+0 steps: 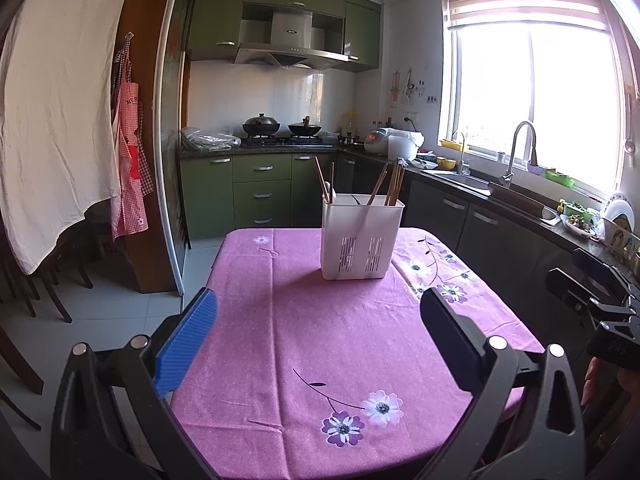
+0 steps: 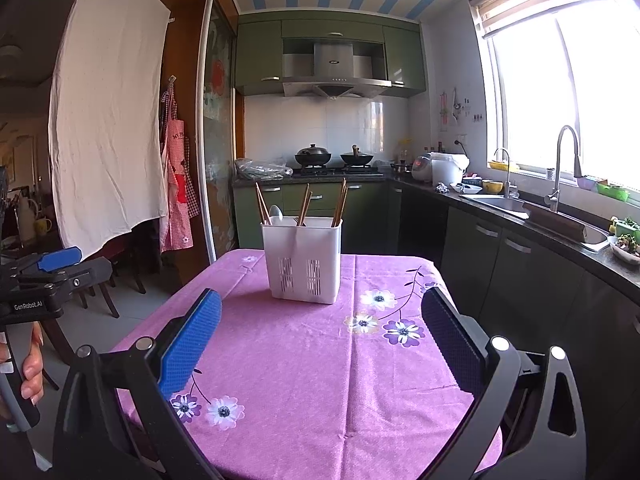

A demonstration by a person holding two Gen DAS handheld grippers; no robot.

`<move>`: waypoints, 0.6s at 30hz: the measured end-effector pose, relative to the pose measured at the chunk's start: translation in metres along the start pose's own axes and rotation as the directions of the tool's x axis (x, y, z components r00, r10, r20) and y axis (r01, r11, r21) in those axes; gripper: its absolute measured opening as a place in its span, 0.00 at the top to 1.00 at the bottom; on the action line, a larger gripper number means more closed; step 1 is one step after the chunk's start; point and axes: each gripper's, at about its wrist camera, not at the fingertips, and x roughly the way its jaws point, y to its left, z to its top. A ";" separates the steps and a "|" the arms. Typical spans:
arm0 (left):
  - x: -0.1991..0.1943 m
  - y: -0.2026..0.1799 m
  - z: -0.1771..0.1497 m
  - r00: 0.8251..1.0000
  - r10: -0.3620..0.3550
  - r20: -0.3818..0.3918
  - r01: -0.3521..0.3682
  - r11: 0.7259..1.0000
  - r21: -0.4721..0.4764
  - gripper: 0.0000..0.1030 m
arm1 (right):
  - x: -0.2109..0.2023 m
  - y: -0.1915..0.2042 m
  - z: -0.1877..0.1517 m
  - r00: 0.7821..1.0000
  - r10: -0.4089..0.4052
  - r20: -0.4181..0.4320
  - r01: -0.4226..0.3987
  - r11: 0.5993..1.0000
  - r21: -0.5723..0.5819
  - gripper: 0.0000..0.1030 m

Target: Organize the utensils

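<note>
A white plastic utensil holder stands upright near the far end of the table with the pink flowered cloth; it also shows in the right wrist view. Several wooden chopsticks and a white spoon stand in its compartments. My left gripper is open and empty, held above the near part of the table. My right gripper is open and empty too, well short of the holder. Each gripper shows at the edge of the other's view.
Green kitchen cabinets with a stove and two woks lie behind the table. A counter with a sink and tap runs along the right. A white sheet and aprons hang at the left, with chairs below.
</note>
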 end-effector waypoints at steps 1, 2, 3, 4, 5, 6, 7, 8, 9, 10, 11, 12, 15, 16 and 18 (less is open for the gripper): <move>0.000 0.000 0.000 1.000 0.000 0.000 0.000 1.000 0.000 0.06 | 0.000 0.000 0.000 1.000 0.002 0.000 -0.002 1.000 0.000 0.04; 0.000 0.000 0.000 1.000 0.000 0.000 0.000 1.000 0.000 0.06 | 0.001 0.000 0.001 1.000 0.003 0.000 -0.003 1.000 0.002 0.04; 0.000 0.000 0.000 1.000 0.000 -0.001 0.000 1.000 0.000 0.06 | 0.001 0.000 0.001 1.000 0.004 -0.001 -0.004 1.000 0.004 0.04; 0.000 0.000 0.000 1.000 0.000 -0.001 0.000 1.000 0.000 0.06 | 0.002 0.000 0.001 1.000 0.007 -0.004 -0.007 1.000 0.004 0.04; 0.000 0.000 0.000 1.000 -0.001 -0.002 0.001 1.000 0.000 0.06 | 0.002 -0.001 0.000 1.000 0.008 -0.004 -0.008 1.000 0.005 0.04; 0.000 0.000 0.000 1.000 -0.001 -0.002 0.001 1.000 0.000 0.06 | 0.002 -0.001 0.000 1.000 0.008 -0.003 -0.008 1.000 0.006 0.04; 0.000 0.000 0.000 1.000 -0.002 -0.004 0.002 1.000 0.000 0.06 | 0.002 -0.001 0.000 1.000 0.008 -0.004 -0.008 1.000 0.005 0.04; 0.000 0.000 0.000 1.000 -0.002 -0.004 0.002 1.000 0.000 0.06 | 0.002 -0.001 0.000 1.000 0.008 -0.005 -0.008 1.000 0.004 0.04; -0.001 0.000 0.001 1.000 -0.002 -0.004 0.002 1.000 0.000 0.06 | 0.002 -0.001 0.000 1.000 0.010 -0.006 -0.010 1.000 0.005 0.04; -0.001 0.000 0.001 1.000 -0.003 -0.005 0.003 1.000 0.000 0.06 | 0.002 -0.001 0.000 1.000 0.011 -0.006 -0.011 1.000 0.006 0.04; -0.001 0.000 0.001 1.000 -0.003 -0.006 0.003 1.000 0.001 0.06 | 0.003 -0.002 0.000 1.000 0.012 -0.007 -0.012 1.000 0.006 0.04; -0.001 -0.001 0.002 1.000 -0.003 -0.005 0.003 1.000 0.001 0.06 | 0.003 -0.002 0.000 1.000 0.012 -0.009 -0.012 1.000 0.005 0.04; -0.001 0.000 0.002 1.000 -0.003 -0.006 0.003 1.000 -0.001 0.06 | 0.004 -0.003 0.000 1.000 0.016 -0.011 -0.016 1.000 0.007 0.04; -0.001 0.000 0.002 1.000 -0.003 -0.006 0.003 1.000 -0.001 0.06 | 0.004 -0.003 0.000 1.000 0.017 -0.012 -0.017 1.000 0.008 0.04; -0.001 0.000 0.002 1.000 -0.003 -0.005 0.003 1.000 0.000 0.06 | 0.004 -0.003 0.001 1.000 0.017 -0.012 -0.017 1.000 0.008 0.04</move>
